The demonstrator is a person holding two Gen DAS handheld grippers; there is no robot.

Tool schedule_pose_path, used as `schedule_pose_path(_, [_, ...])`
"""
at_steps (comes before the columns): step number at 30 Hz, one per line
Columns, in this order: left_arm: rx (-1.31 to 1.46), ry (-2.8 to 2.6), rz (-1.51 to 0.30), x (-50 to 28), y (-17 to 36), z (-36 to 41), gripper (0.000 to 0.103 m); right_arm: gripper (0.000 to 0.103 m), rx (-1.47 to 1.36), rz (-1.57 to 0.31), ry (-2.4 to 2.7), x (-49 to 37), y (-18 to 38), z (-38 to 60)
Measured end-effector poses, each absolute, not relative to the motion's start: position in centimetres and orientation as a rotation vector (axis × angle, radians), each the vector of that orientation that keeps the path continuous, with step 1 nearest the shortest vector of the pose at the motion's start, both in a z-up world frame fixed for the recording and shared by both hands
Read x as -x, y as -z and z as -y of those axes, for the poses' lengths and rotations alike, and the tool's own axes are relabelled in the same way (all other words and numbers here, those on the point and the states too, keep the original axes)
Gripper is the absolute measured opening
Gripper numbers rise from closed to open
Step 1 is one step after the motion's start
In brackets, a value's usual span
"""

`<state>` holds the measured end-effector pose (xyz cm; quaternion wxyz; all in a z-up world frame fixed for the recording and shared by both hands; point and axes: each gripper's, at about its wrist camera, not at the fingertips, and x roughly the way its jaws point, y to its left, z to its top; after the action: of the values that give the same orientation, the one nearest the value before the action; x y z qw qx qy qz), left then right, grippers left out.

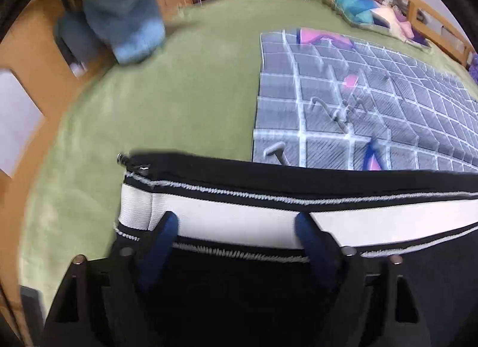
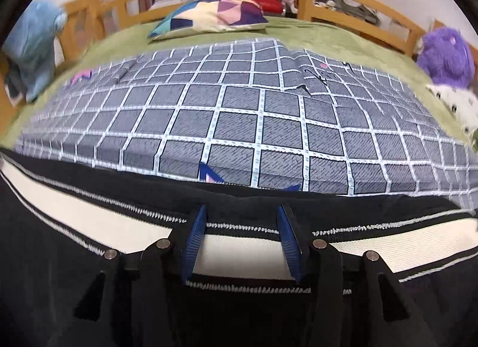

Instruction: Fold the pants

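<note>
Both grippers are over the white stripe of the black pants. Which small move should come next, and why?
Probably close both grippers on the pants: left gripper and right gripper are open, straddling the white stripe, so nothing is gripped yet for folding.

A wooden-railed bed [image 2: 388, 19] is carrying everything under a green cover [image 1: 179, 102]. A grey checked blanket [image 2: 239, 114] is lying spread on it, the black pants [image 2: 89, 191] resting along its near edge, a patterned pillow [image 2: 209, 18] near the headboard, blue [image 2: 33, 45] and purple [image 2: 445, 60] plush toys sitting at the sides.
</note>
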<state>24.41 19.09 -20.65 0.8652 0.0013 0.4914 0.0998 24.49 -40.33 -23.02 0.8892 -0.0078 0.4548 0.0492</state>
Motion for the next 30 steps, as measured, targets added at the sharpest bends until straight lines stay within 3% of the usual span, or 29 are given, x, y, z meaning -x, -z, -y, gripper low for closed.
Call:
schedule_pose_path(6, [0.128, -0.196, -1.029, -21.2, 17.1, -21.7, 0.081, 0.048, 0.026, -0.962, -0.06, -24.5, 21.7, 40.1])
schedule_pose_path(11, [0.187, -0.211, -0.978, -13.5, 14.2, -23.7, 0.082, 0.048, -0.107, -0.96, -0.054, -21.4, 18.5, 39.9])
schedule_pose_path(14, [0.228, -0.245, -0.962, -9.2, 14.4, -25.2, 0.082, 0.054, -0.152, -0.951, -0.053, -19.0, 16.0, 39.2])
schedule_pose_path(19, [0.303, -0.27, -0.993, -4.1, 16.6, -27.3, 0.08, 0.055, -0.229, -0.943, -0.065, -14.5, 12.1, 36.6])
schedule_pose_path(25, [0.388, -0.213, -0.942, -4.7, 17.1, -28.0, 0.076, 0.055, -0.235, -0.9, -0.103, -10.7, 6.7, 31.8])
schedule_pose_path(27, [0.418, -0.214, -0.921, -6.0, 17.2, -28.3, 0.07, 0.055, -0.28, -0.894, -0.125, -9.9, 5.7, 31.2])
schedule_pose_path(28, [0.426, -0.221, -0.913, -6.9, 17.5, -28.5, 0.057, 0.055, -0.302, -0.892, -0.137, -9.4, 5.2, 30.9])
schedule_pose_path(29, [0.404, -0.248, -0.91, -7.7, 17.8, -28.7, 0.019, 0.055, -0.325, -0.889, -0.148, -8.8, 4.7, 30.5])
schedule_pose_path(30, [0.363, -0.292, -0.917, -8.1, 18.1, -28.8, 0.014, 0.055, -0.337, -0.888, -0.152, -8.4, 4.4, 30.3])
